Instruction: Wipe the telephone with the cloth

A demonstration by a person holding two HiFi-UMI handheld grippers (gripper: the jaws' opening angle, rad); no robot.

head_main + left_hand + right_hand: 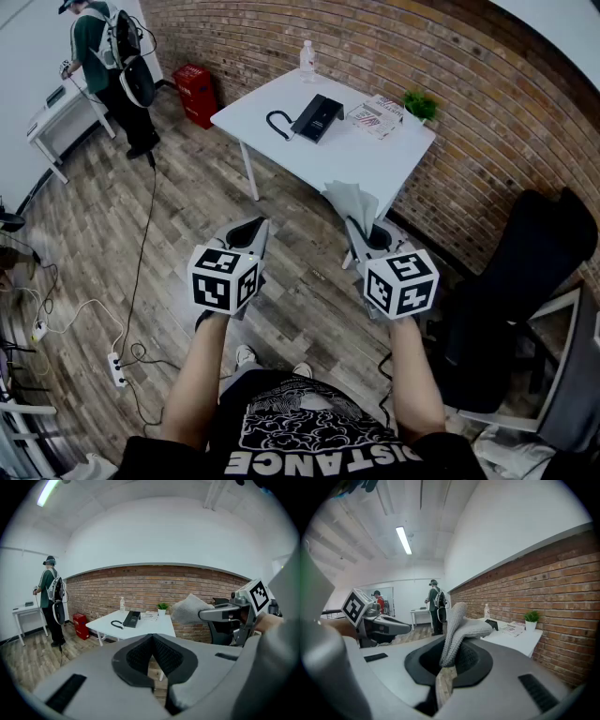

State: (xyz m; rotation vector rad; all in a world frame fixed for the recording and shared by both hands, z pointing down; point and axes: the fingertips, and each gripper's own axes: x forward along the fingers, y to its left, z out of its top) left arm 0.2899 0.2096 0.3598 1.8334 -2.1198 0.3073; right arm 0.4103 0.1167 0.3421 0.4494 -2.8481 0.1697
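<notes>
Telephone position is what matters: the black desk telephone (316, 117) sits on the white rectangular table (375, 164), well ahead of both grippers and out of reach. Right gripper (362, 231) is clamped on the grey knitted cloth (352, 201), which sticks up out of its jaws. The left gripper (251, 231) has its jaws together on nothing. In the head view the telephone lies forward and a little left of the right gripper, long axis running away from us and angled slightly right (coiled cord (277, 123) on its left side). We judge the right arm nearer, so we'd close the distance and lead with the cloth
</notes>
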